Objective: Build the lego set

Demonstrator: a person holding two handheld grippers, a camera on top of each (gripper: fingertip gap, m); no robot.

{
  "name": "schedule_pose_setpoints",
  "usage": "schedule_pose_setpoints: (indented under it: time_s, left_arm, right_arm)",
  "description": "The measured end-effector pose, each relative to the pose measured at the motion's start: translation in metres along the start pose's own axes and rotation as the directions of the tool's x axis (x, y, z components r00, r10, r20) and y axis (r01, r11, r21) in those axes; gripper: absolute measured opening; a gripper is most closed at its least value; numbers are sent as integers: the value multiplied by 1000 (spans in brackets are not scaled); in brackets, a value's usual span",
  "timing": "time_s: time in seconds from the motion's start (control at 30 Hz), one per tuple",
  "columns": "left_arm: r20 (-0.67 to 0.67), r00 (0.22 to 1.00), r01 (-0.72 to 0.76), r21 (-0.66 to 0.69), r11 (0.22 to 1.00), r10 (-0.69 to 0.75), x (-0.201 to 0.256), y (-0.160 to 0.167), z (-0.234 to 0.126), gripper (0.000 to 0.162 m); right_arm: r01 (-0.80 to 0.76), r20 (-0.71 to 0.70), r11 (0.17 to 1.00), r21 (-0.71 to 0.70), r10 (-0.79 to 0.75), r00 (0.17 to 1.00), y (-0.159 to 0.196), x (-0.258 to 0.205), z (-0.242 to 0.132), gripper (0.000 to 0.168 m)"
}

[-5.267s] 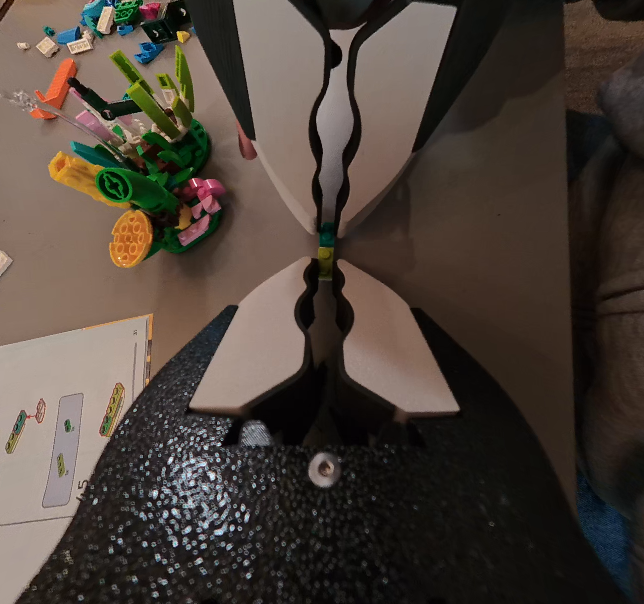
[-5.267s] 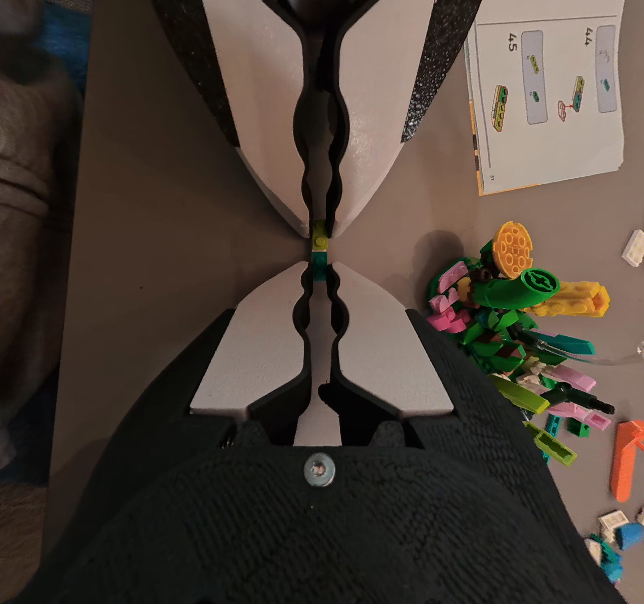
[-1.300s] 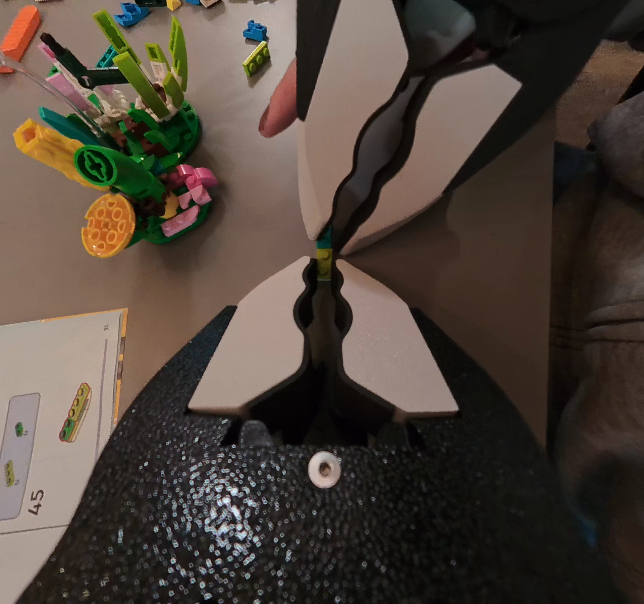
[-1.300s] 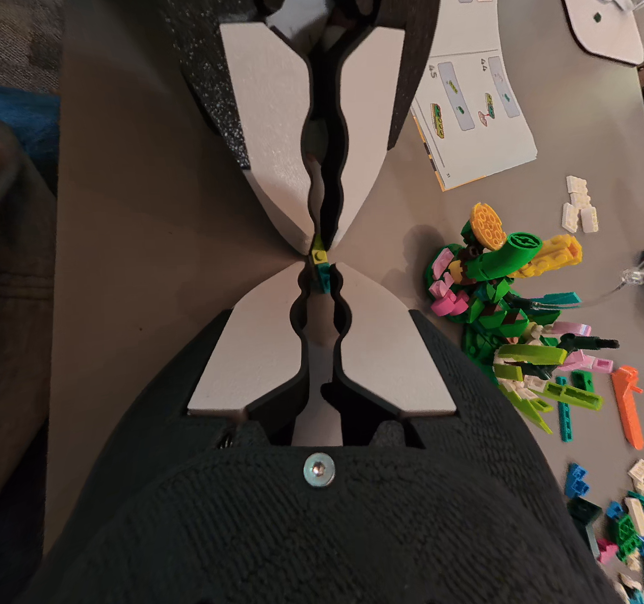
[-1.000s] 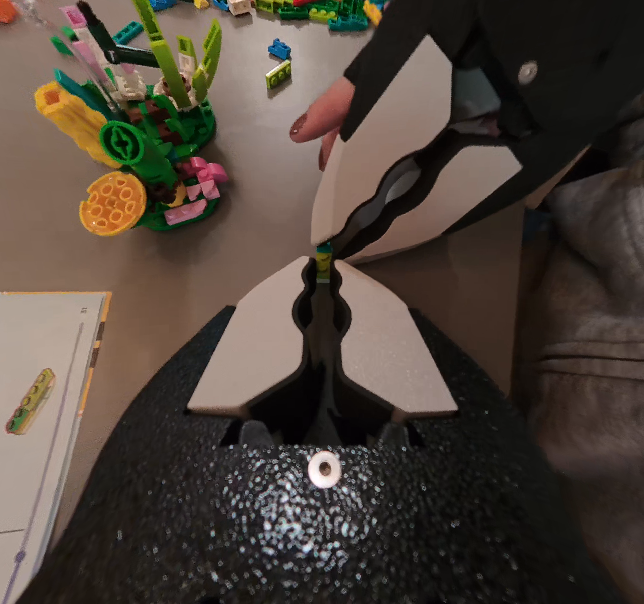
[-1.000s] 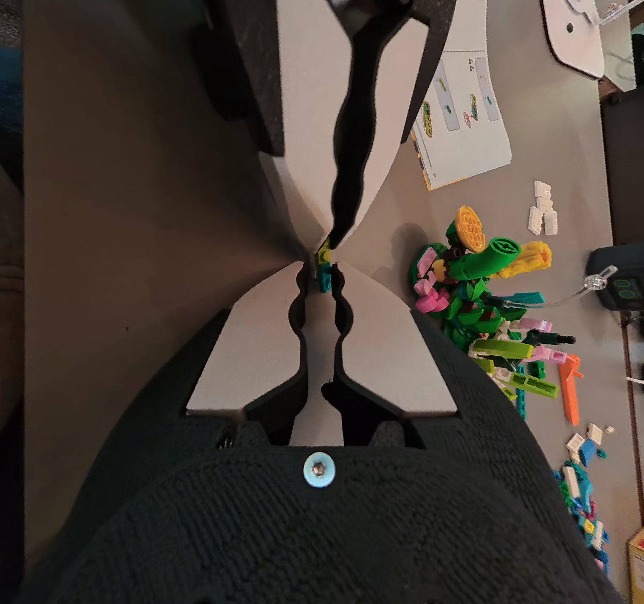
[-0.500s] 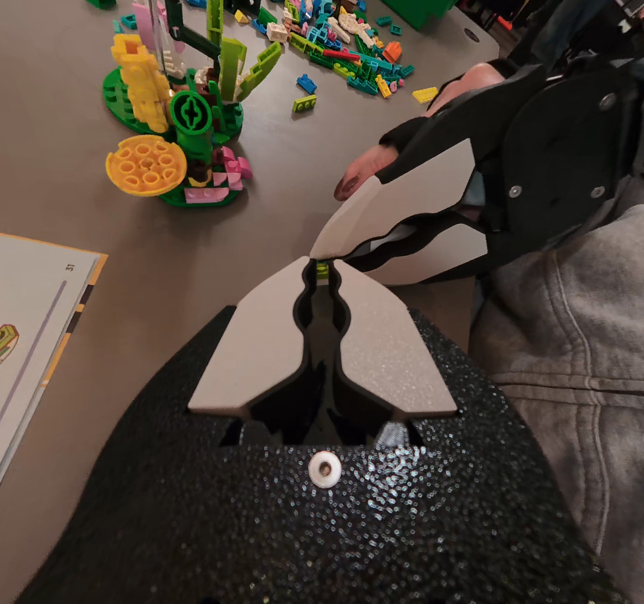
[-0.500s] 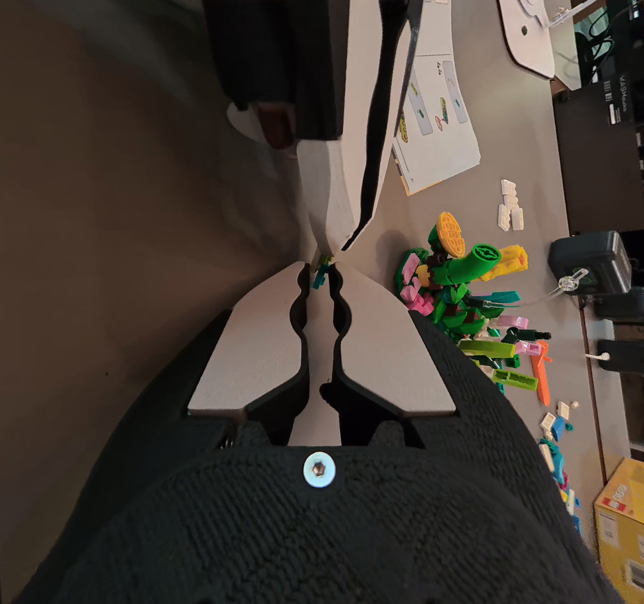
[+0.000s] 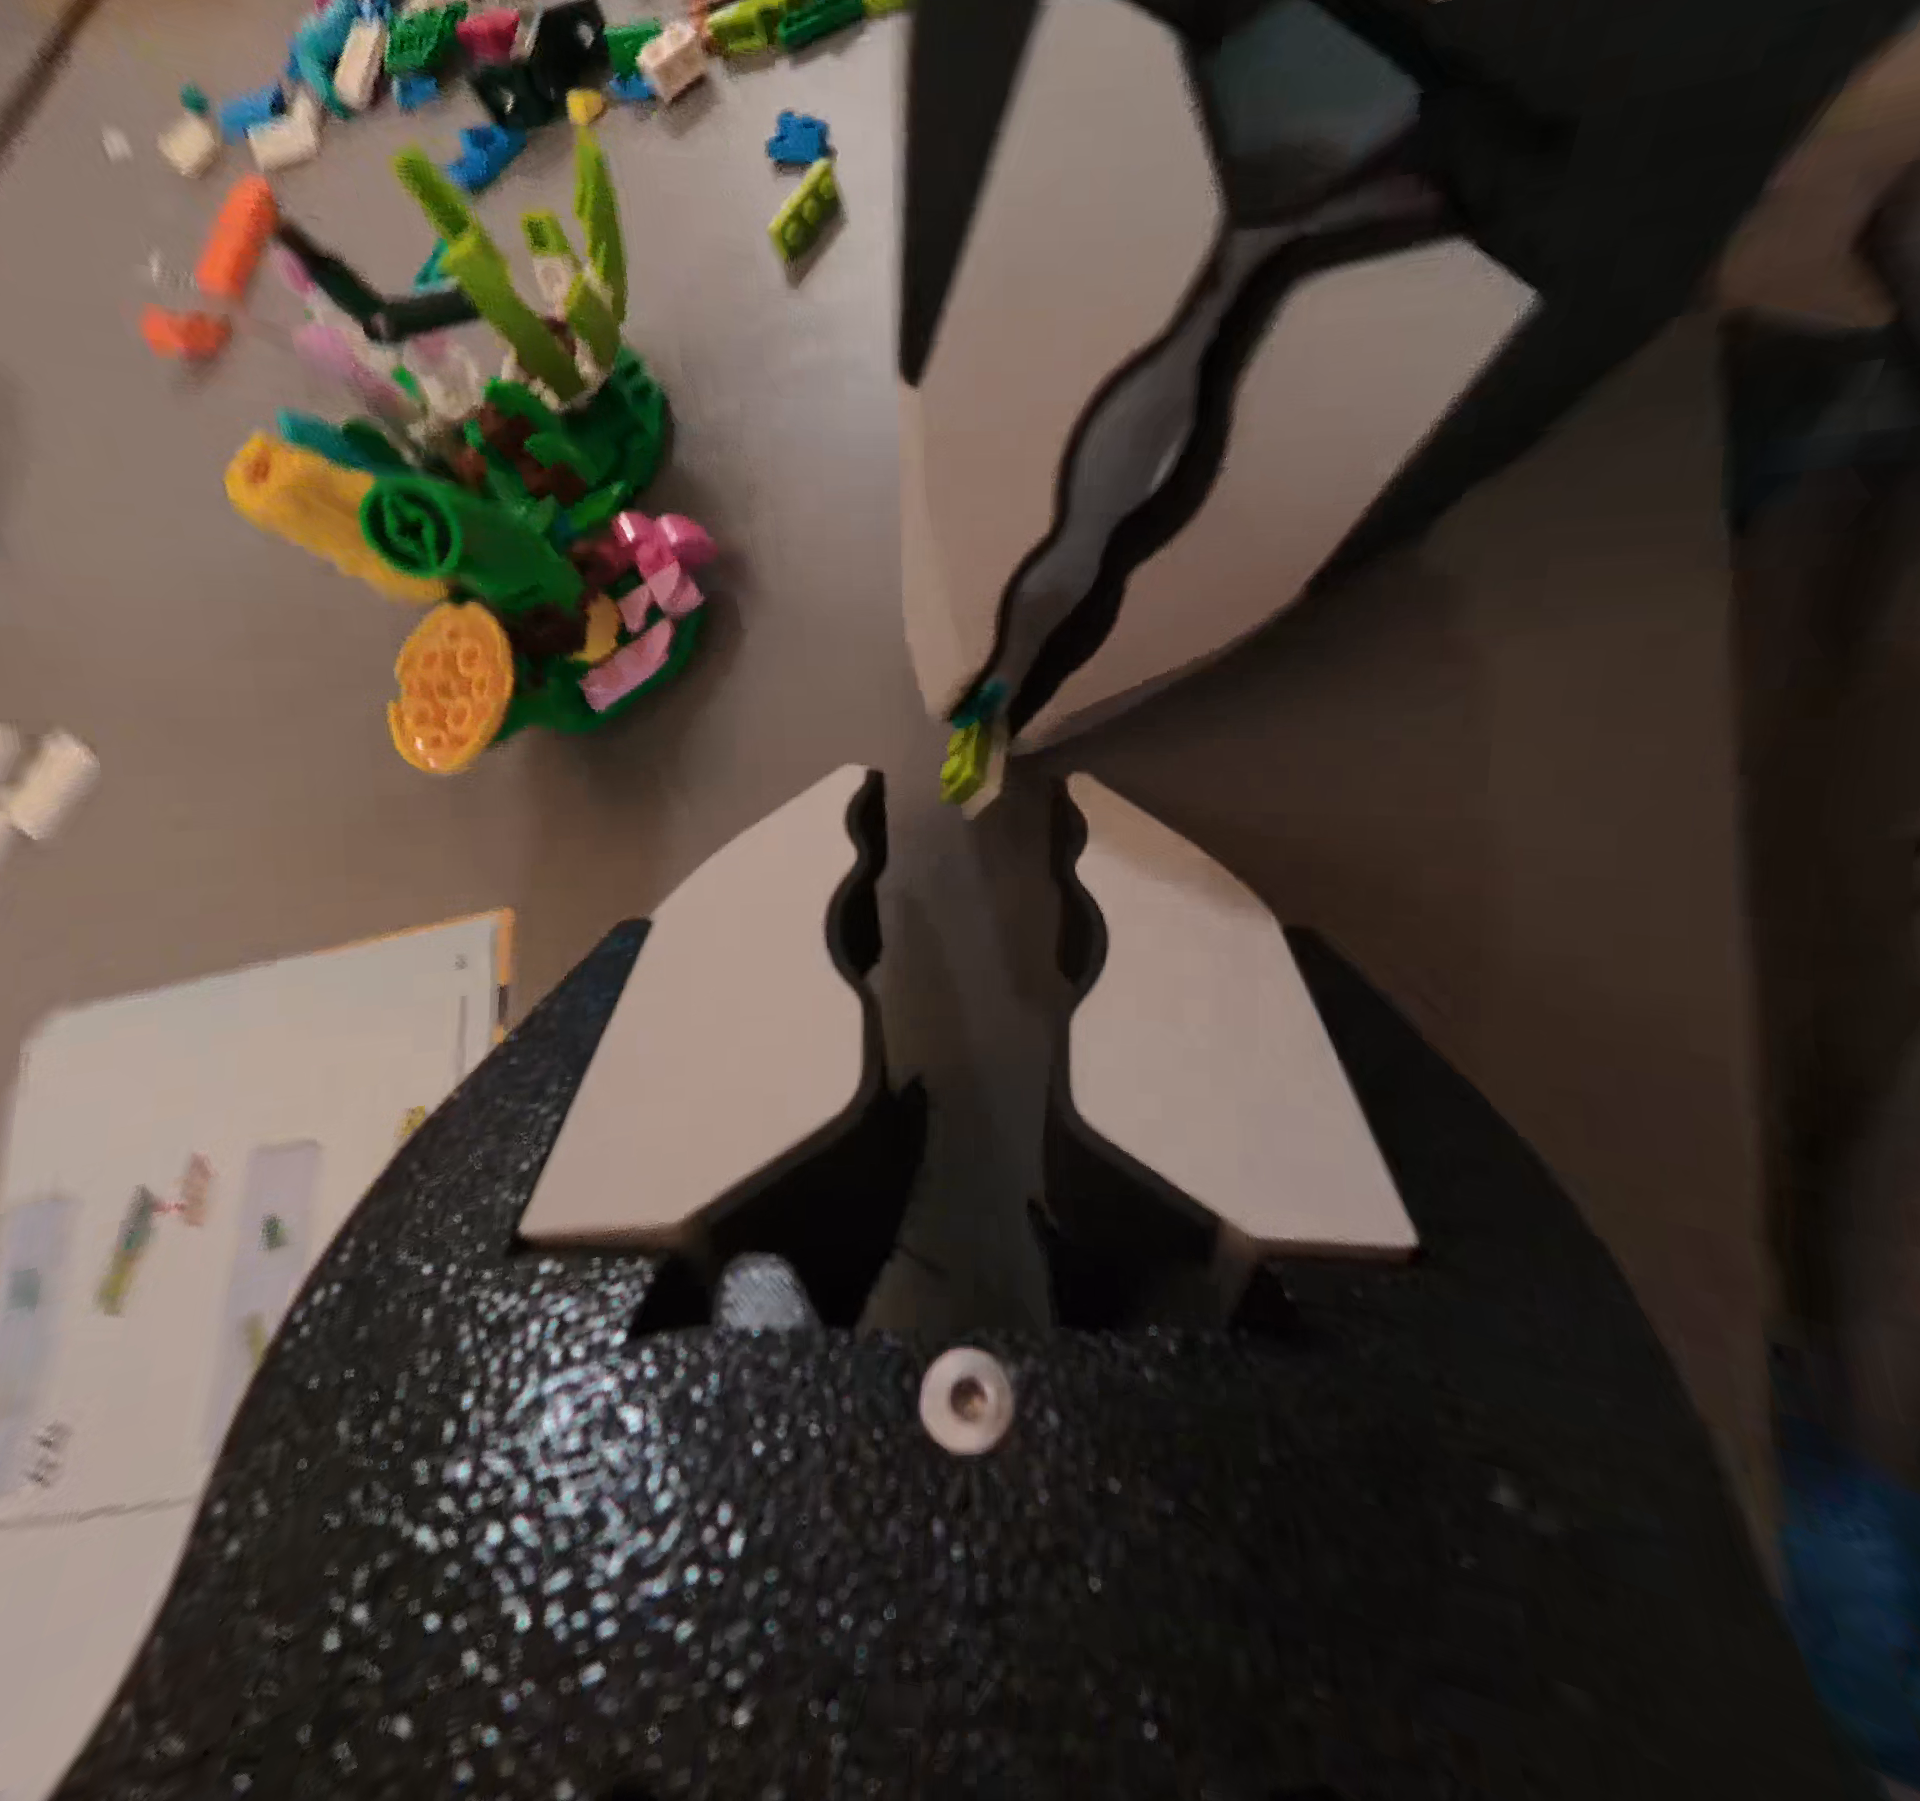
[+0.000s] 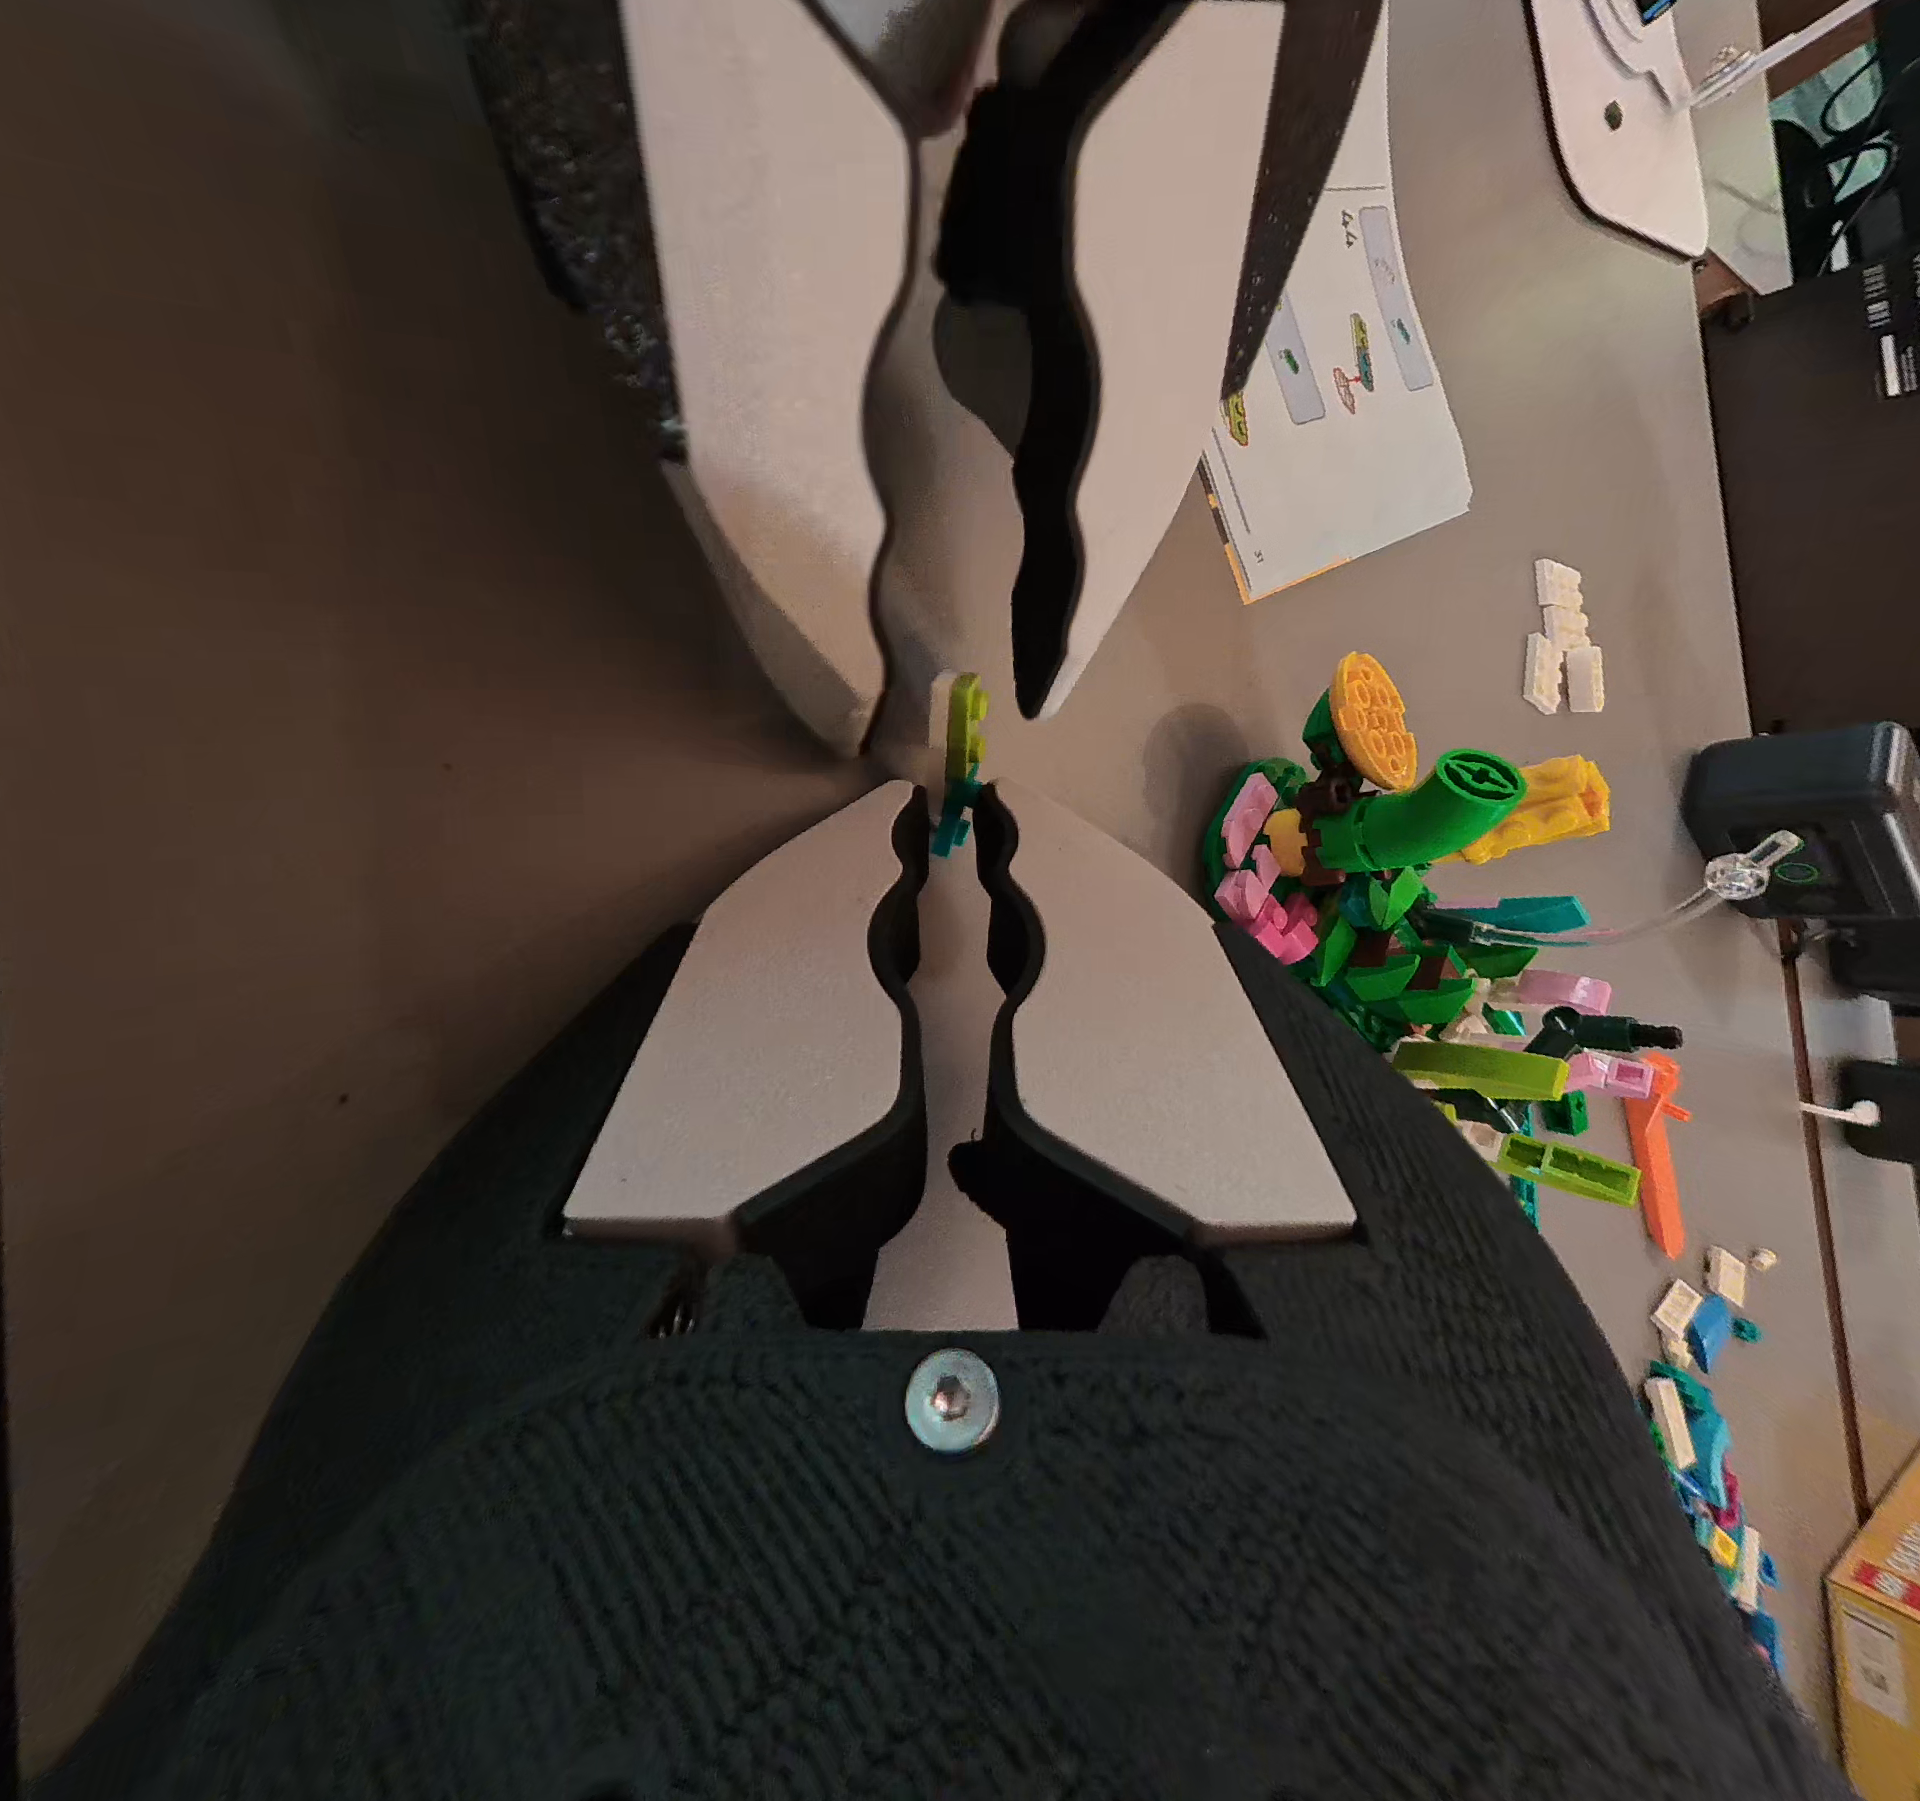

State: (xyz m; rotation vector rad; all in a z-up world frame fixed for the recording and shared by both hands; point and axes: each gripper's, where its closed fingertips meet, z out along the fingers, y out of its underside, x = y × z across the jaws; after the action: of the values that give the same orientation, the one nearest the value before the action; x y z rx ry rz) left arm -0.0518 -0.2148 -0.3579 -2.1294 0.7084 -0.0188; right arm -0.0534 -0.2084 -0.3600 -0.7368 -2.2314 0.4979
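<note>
Above the worktop (image 10: pixel 312 504), your right gripper (image 10: pixel 948 795) pinches the lime-and-teal piece (image 10: pixel 961 754); your left gripper (image 9: pixel 966 790) gapes empty. Next, seat it on the flower model (image 10: pixel 1371 878).

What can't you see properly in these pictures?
- Small piece, right wrist view: the right claw hides its teal end.
- Brick pile, left wrist view: blurred, and cut off by the top edge.
- Booklet, right wrist view: the left claw covers part; drawings too small.
- Yellow box: cut off by the right edge.
</note>
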Motion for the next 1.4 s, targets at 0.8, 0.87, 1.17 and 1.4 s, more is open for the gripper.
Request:
schedule_pose_setpoints:
  time_s: [0.8, 0.87, 1.17, 1.4]
  left_arm:
    - [114, 967, -233, 33, 972, 227, -1, -12, -3, 33]
    - [104, 961, -259, 30, 965, 255, 2, -10, -3, 32]
    - [127, 958, -260, 10, 966, 256, -2, -9, -1, 8]
    - [137, 973, -195, 49, 980, 187, -6, -14, -4, 8]
  right_arm:
    - [105, 4, 994, 38, -106, 994, 1, 1, 1, 7]
    - [91, 9, 995, 42, -92, 996, 1, 1, 1, 7]
    - [177, -19, 983, 46, -176, 984, 2, 1, 0, 7]
    - [185, -85, 980, 66, -179, 980, -2, 9, 0, 7]
